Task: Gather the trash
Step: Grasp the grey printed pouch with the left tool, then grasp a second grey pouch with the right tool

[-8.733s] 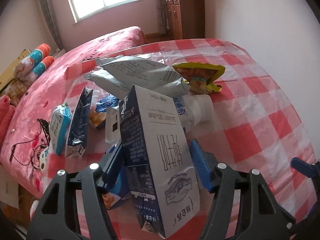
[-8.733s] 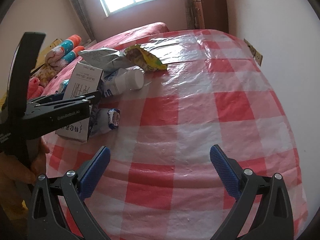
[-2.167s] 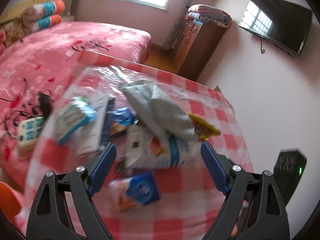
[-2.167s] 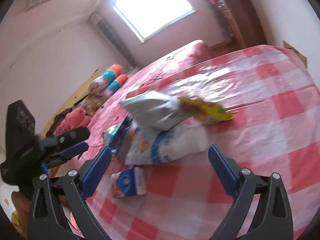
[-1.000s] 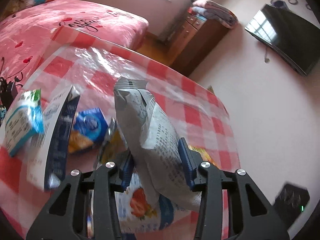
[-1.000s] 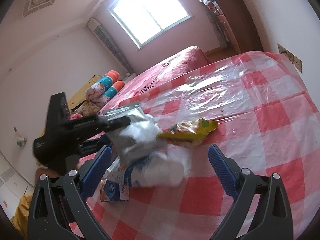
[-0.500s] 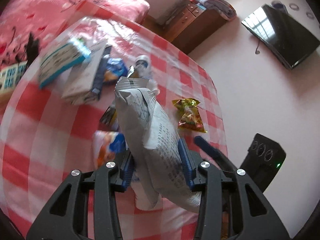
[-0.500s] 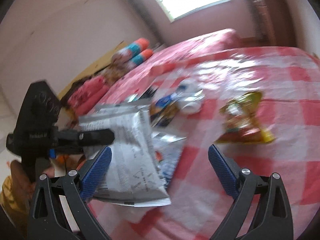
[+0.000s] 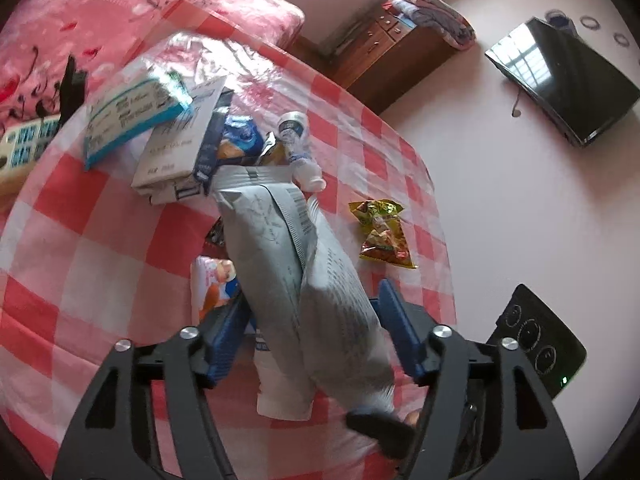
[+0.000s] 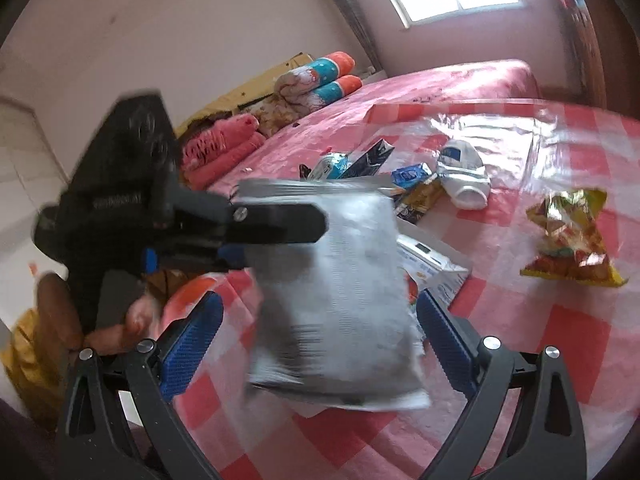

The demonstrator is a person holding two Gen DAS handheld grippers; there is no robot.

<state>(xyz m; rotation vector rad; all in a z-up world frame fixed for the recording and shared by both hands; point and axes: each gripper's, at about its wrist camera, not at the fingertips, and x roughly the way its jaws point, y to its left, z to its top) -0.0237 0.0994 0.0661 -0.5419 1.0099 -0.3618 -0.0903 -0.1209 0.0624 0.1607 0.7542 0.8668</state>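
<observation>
A grey-white printed snack bag [image 9: 288, 264] hangs between the fingers of my left gripper [image 9: 312, 330], whose jaws are opening; its blue pads [image 9: 226, 332] stand off the bag's sides. In the right wrist view the same bag [image 10: 340, 300] is blurred and sits in front of my right gripper [image 10: 318, 342], which is open with its pads wide of the bag. On the red-checked table [image 9: 100, 264] lie a yellow snack bag [image 9: 382, 234], a white bottle [image 9: 298, 148], a white-and-blue carton [image 9: 180, 148], a teal box [image 9: 132, 116] and a small orange-and-blue pack [image 9: 212, 288].
A pink bed [image 9: 120, 12] with rolled pillows [image 10: 320, 76] adjoins the table's far side. A wooden dresser [image 9: 392, 52] and a wall-mounted television [image 9: 560, 80] stand beyond. A person's hand [image 10: 108, 332] holds the left gripper's handle. The table's edge runs near the right gripper.
The left jaws have widened and let go of the grey-white bag. The right gripper has swung towards the left one, so the bag now lies between its fingers in view.
</observation>
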